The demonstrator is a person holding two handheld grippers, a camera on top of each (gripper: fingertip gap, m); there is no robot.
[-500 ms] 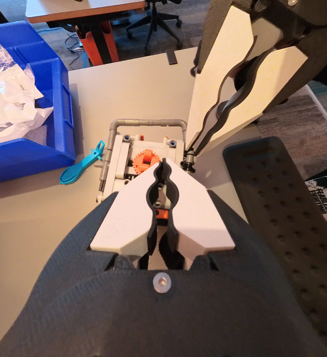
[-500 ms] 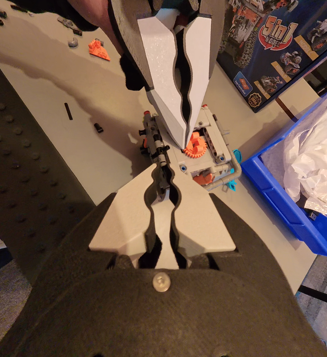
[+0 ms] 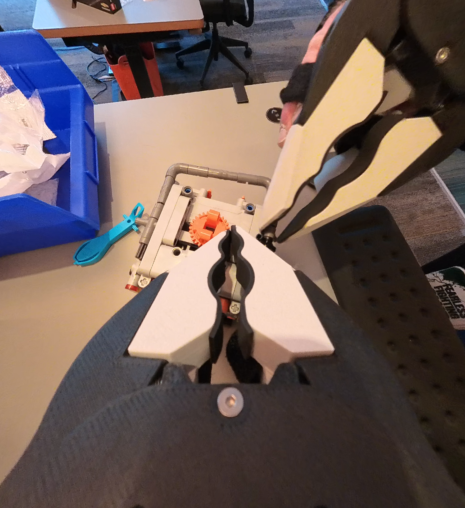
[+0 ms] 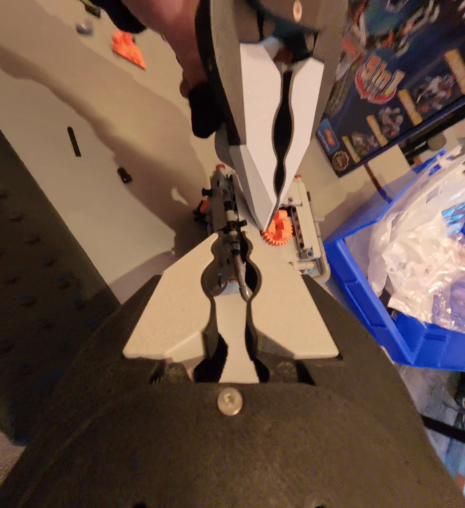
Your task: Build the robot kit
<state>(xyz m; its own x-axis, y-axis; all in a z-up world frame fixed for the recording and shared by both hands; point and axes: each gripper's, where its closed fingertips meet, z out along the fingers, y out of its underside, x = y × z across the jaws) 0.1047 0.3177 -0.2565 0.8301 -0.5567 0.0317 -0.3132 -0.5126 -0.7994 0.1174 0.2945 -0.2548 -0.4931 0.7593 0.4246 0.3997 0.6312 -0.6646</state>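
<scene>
Left wrist view. We see the left gripper closed, its tips pressed together over the near edge of a grey brick model, just beside the orange gear; grey and orange parts show in the hollows between its fingers, but we cannot tell whether it pinches them. The model lies on the table, with a teal tool touching its side and a blue bin of plastic bags beyond. The right gripper slants down from the upper right, nearly closed on a dark rod assembly at the model's corner; fingers show behind it. A book bears writing, which we leave unread.

Right wrist view. We see the right gripper slightly parted, clasping the rod assembly. The left gripper points down, its tips at the gear. A printed box stands behind.
</scene>
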